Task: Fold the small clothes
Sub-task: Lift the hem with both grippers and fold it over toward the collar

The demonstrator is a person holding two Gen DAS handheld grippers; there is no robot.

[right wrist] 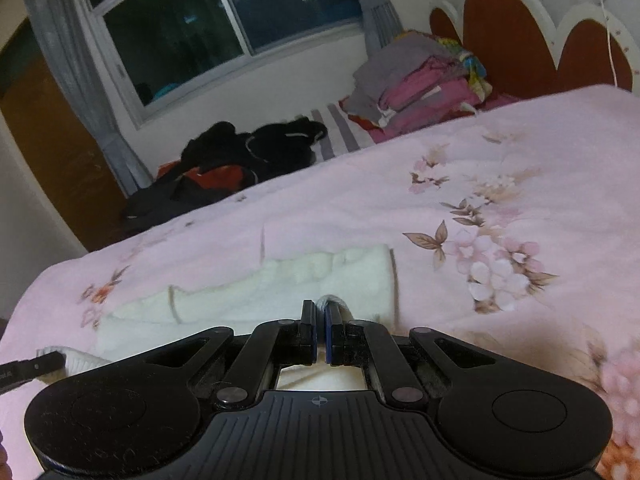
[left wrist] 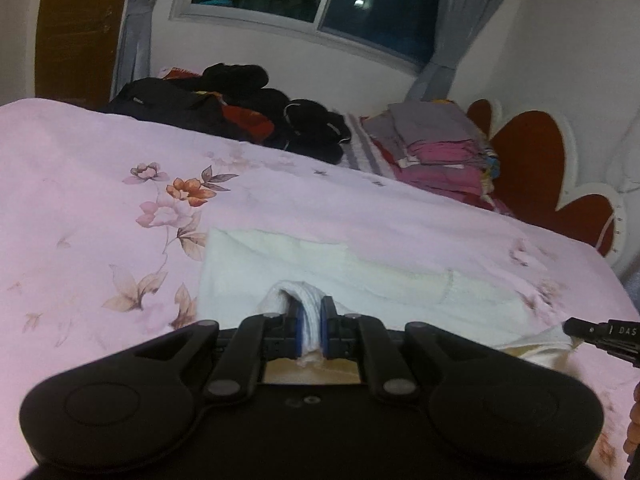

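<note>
Closest to the lens in both wrist views is the black plastic gripper body, and each one has the same thing pinched in its blue pads: the near edge of a white fluffy knit garment [left wrist: 320, 256] spread on the pink floral bedsheet [left wrist: 100, 184]. The left gripper [left wrist: 311, 322] is nearly closed, with a fat bunch of the ribbed white hem squeezed between its jaws. The right gripper [right wrist: 320, 330] is clamped practically tight on a thinner bit of the same edge, poking out just past its tips.

The garment lies flat across the near part of the bed, stretching away from both grippers. Far off by the window there's a heap of dark clothes [left wrist: 240, 108] on the left and a tidy stack of folded pink and grey clothes [left wrist: 440, 144] on the right, by the red headboard.

My guess: this is the fold-over step, near edge gripped at two spots. The next move needs both hands carrying that edge toward the far side together, level with each other, so it lands square and doesn't bunch.
</note>
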